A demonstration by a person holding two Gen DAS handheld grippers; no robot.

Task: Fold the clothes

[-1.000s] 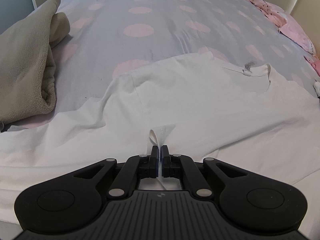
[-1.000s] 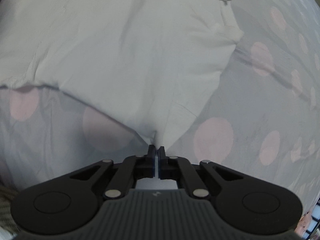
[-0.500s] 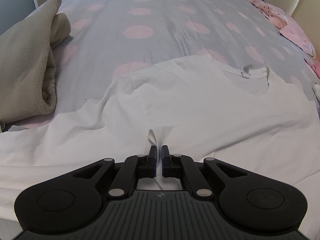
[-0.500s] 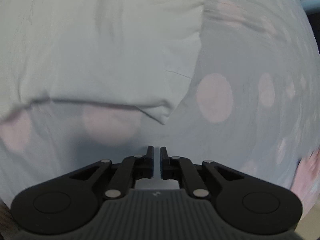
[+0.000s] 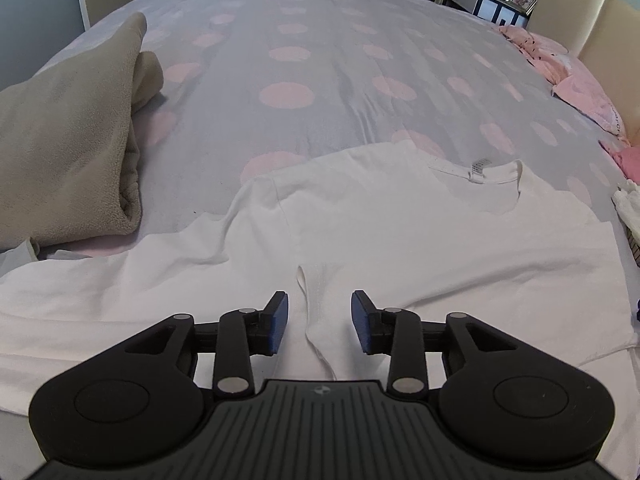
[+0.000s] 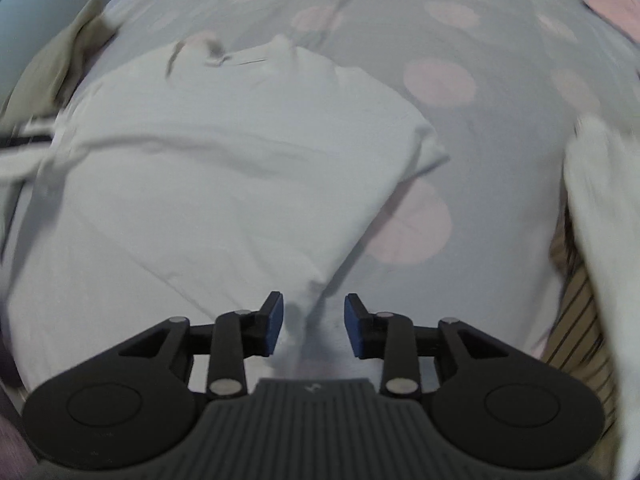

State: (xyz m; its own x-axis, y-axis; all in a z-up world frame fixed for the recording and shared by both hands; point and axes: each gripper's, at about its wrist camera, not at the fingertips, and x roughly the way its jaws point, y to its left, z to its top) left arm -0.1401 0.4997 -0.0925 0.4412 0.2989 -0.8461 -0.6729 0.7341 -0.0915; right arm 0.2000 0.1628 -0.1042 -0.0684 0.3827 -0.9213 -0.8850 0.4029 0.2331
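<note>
A white T-shirt (image 5: 400, 232) lies spread on the grey bedspread with pink dots (image 5: 320, 64), its collar and label at the far right. My left gripper (image 5: 319, 322) hovers over a small raised fold of the shirt (image 5: 310, 300); its jaws are opening and the blue pads stand clear of the cloth. In the blurred right wrist view the same shirt (image 6: 224, 168) lies flat. My right gripper (image 6: 314, 324) is above its near corner, jaws opening, with the cloth below and between them, not pinched.
A folded beige fleece blanket (image 5: 68, 148) sits at the left of the bed. Pink clothes (image 5: 580, 80) lie along the right edge by a cream headboard (image 5: 592, 28). Another white garment (image 6: 600, 220) shows at the right of the right wrist view.
Both grippers have let go of the shirt and spread their jaws. The left one rose a little. The right one rolled about a quarter turn and slid across the shirt's corner.
</note>
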